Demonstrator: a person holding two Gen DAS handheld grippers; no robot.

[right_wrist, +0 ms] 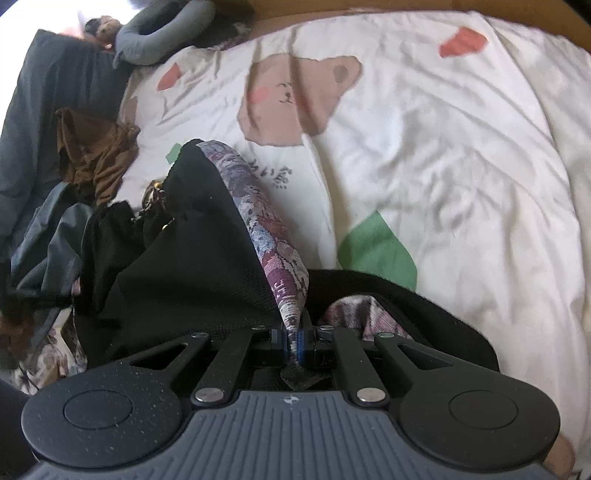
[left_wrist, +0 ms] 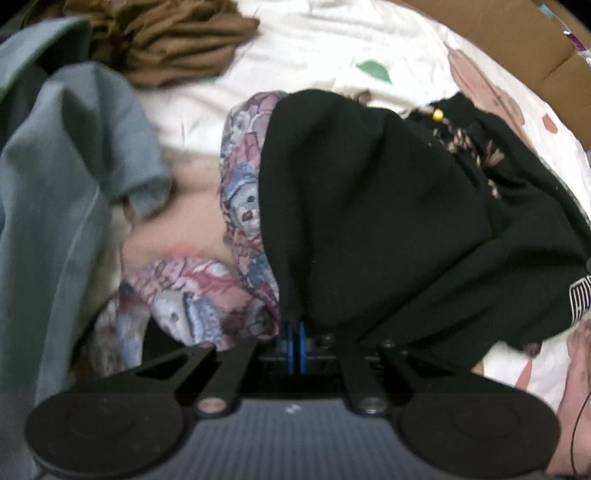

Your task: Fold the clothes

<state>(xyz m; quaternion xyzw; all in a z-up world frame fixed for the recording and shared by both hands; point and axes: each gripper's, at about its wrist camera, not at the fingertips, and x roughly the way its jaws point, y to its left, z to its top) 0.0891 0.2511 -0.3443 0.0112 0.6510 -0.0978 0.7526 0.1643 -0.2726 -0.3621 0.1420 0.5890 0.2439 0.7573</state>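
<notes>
A black garment (left_wrist: 369,206) with a pink, blue and purple patterned lining (left_wrist: 240,177) hangs over the bed, held between both grippers. My left gripper (left_wrist: 295,339) is shut on its black edge, the blue pads pressed together with cloth between them. My right gripper (right_wrist: 294,343) is shut on the patterned edge (right_wrist: 266,229) of the same garment (right_wrist: 184,266), which stretches away up and to the left. A beaded tie with a yellow bead (left_wrist: 437,115) lies on the black cloth.
The bed has a white sheet (right_wrist: 443,166) with bear and leaf prints. A brown garment (left_wrist: 166,40) and a grey-blue garment (left_wrist: 66,177) lie at the left. Brown cardboard (left_wrist: 517,44) borders the far side. A grey pillow (right_wrist: 162,33) lies far left.
</notes>
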